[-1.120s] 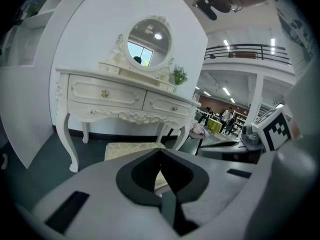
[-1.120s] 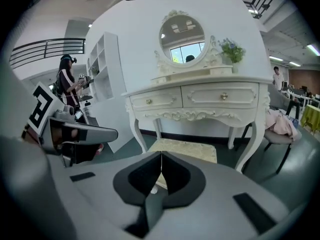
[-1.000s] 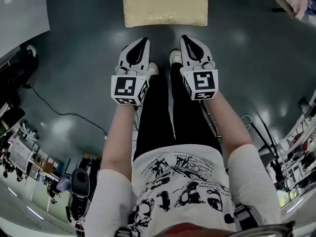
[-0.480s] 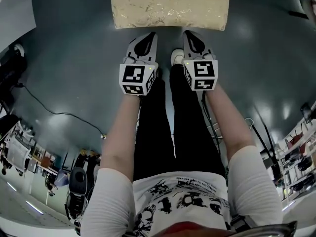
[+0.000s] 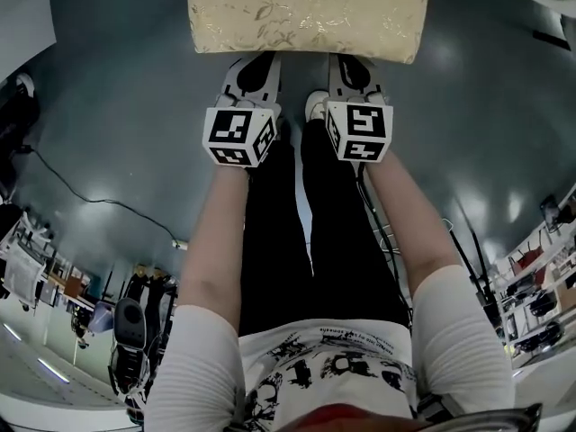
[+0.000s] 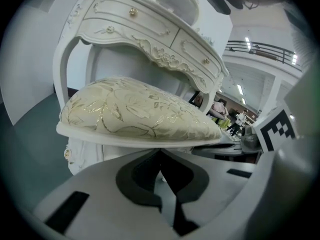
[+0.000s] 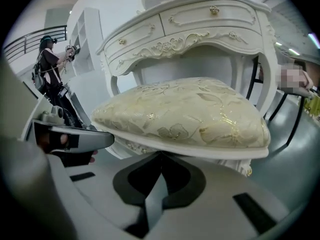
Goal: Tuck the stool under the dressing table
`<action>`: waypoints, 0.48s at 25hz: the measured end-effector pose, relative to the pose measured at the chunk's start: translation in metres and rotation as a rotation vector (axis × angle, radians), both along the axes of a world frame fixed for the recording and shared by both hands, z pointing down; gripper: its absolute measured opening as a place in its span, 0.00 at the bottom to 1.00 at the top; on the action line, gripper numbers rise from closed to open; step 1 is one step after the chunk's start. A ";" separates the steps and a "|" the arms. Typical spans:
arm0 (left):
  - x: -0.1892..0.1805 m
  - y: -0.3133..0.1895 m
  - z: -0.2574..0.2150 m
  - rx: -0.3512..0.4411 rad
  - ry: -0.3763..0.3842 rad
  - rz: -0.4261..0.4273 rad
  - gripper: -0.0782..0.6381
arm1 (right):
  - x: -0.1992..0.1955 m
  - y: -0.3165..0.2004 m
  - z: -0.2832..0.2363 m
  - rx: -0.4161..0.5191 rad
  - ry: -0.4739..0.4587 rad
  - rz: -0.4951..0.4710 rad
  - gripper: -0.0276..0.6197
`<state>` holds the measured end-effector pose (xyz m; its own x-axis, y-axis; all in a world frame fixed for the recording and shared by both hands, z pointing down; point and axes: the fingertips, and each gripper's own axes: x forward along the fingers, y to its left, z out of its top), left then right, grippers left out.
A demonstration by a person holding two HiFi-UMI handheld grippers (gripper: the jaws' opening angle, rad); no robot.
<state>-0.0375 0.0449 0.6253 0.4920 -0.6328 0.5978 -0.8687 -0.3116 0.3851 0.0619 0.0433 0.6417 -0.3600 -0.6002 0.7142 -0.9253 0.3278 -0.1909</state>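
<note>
Holding my left claw [image 5: 258,62] and right claw [image 5: 352,62] each pressed together and empty, tips at the front rim of the seat, I face the stool [image 5: 309,12], which stands on the floor just in front of the white desk [image 7: 200,29].

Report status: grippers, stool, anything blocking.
Left gripper and right gripper both shut, empty, tips at the front edge of the stool. Seat facing the dressing table opening, not yet tucked. Nothing seen in the way.
</note>
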 end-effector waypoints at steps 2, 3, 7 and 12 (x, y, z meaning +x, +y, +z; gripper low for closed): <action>0.000 0.000 0.001 0.010 -0.024 0.010 0.13 | 0.001 -0.001 0.001 0.000 -0.005 -0.006 0.07; 0.000 0.000 0.001 0.012 -0.030 0.009 0.13 | 0.001 -0.001 0.001 -0.002 -0.012 -0.009 0.07; -0.001 -0.001 -0.001 0.013 -0.014 -0.046 0.13 | 0.001 -0.001 -0.001 0.017 -0.009 -0.030 0.07; 0.002 -0.027 0.004 0.030 0.007 -0.064 0.13 | 0.003 -0.028 0.005 0.046 0.050 -0.060 0.07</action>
